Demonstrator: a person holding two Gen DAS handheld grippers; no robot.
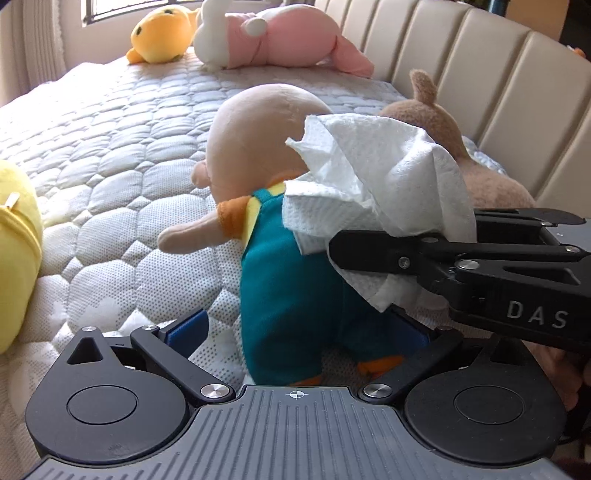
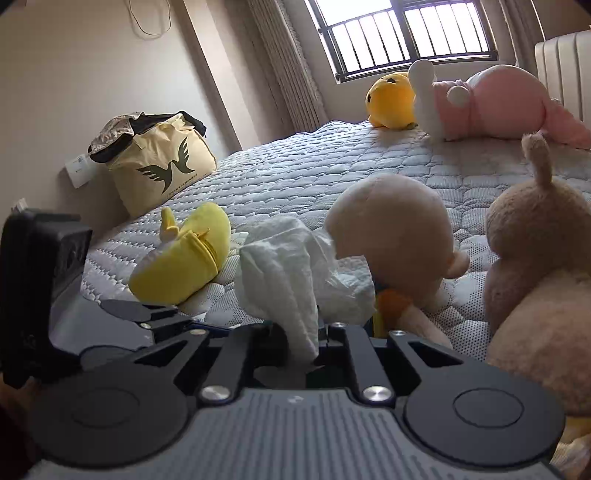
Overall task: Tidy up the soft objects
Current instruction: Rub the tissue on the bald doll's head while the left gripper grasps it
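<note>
A bald doll (image 1: 266, 147) in teal overalls and an orange shirt stands on the quilted bed (image 1: 122, 147), seen from behind. My left gripper (image 1: 306, 328) has its blue pads on either side of the doll's legs and is closed on them. My right gripper (image 1: 343, 247) comes in from the right and is shut on a white paper tissue (image 1: 376, 173), held against the doll's back. In the right wrist view the tissue (image 2: 291, 269) rises from between the closed fingers, next to the doll's head (image 2: 391, 229).
A brown plush (image 1: 443, 125) lies right of the doll by the padded headboard (image 1: 498, 74). A yellow plush (image 1: 14, 251) lies at left. An orange plush (image 1: 162, 35) and a pink and white plush (image 1: 280, 37) lie at the far end. A beige bag (image 2: 159, 162) leans on the wall.
</note>
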